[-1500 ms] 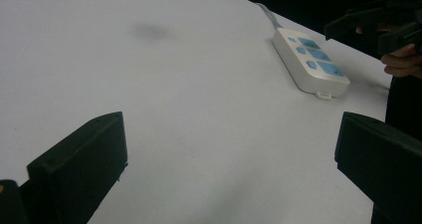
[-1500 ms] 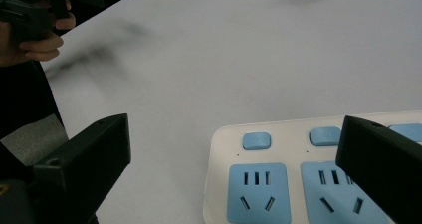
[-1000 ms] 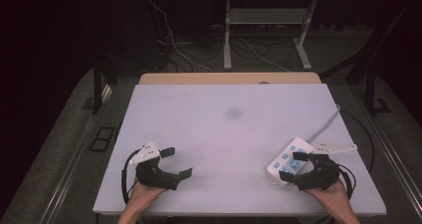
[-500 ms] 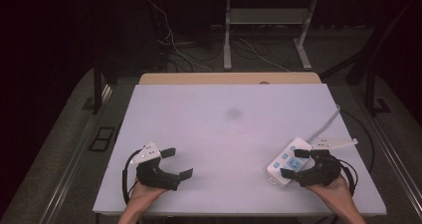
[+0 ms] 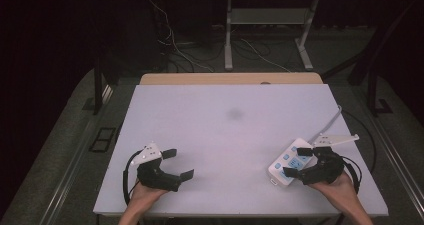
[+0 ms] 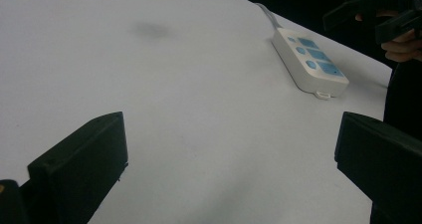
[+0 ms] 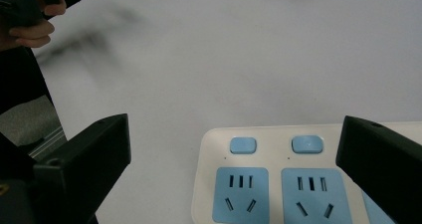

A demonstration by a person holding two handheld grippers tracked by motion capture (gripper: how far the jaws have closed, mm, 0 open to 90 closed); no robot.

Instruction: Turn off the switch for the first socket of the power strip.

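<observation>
— Where's the power strip (image 5: pixel 291 161) sitting?

— On the right side of the counter (image 5: pixel 230 135), near the front edge. It's a white bar with blue sockets and blue switches, and its long axis runs on a slant: the near end points toward the person, and the far end, where the grey cord (image 5: pixel 330 122) leaves it, angles away toward the counter's right edge.

— And which tongs are closer?

— The right tongs (image 5: pixel 299 165), by a long way. They sit right over the strip's near end. From the right gripper view the strip (image 7: pixel 298 179) lies between the two black jaws, low in the frame, with two switches and two sockets facing up. The jaws stand wide apart and hold nothing; I can't tell whether either one is touching the strip's casing yet.

— The left tongs?

— The left tongs (image 5: pixel 178 164) rest at the front left of the counter, well apart from the strip. Their jaws are spread wide too, with nothing held. In the left gripper view the strip (image 6: pixel 308 61) shows far off to the right, lying end-on and slanted.

— So what does the next move hinge on?

— My guess is that the right tongs would close across the strip's short width, since the jaws already straddle it crosswise to its long axis. The left hand would have to cross most of the counter to help.
</observation>
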